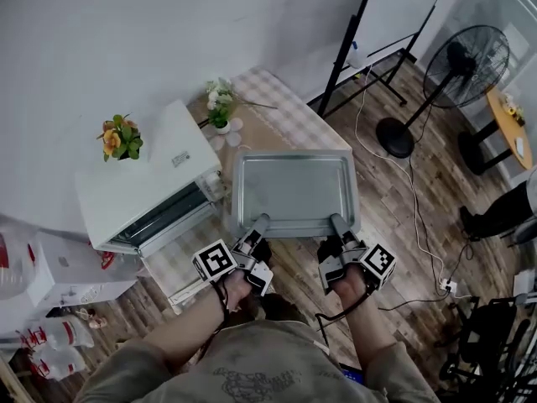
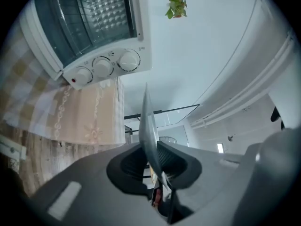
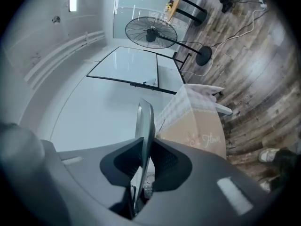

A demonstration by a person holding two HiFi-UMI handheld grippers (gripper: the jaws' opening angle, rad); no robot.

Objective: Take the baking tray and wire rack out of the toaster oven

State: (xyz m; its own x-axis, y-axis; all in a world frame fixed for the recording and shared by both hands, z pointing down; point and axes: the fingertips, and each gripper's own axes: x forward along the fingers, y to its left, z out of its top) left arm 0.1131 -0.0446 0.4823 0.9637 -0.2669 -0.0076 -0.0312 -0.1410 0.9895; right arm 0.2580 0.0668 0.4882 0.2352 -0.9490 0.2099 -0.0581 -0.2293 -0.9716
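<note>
A silver baking tray [image 1: 294,187] is held level above the table, to the right of the white toaster oven [image 1: 151,187]. My left gripper [image 1: 258,223] is shut on the tray's near rim at its left end. My right gripper [image 1: 337,223] is shut on the same rim at its right end. In the left gripper view the tray [image 2: 149,126] shows edge-on between the jaws, and the oven [image 2: 89,27] lies ahead with its glass door and three knobs; a wire rack [image 2: 101,11] shows behind the glass. The right gripper view also shows the tray [image 3: 145,126] edge-on in the jaws.
A checked tablecloth [image 1: 289,112] covers the table. A small white-flowered plant [image 1: 220,103] stands behind the tray, and an orange-flowered plant [image 1: 122,137] sits on the oven. A floor fan [image 1: 453,74], a black stand [image 1: 348,36] and cables are on the wooden floor at right.
</note>
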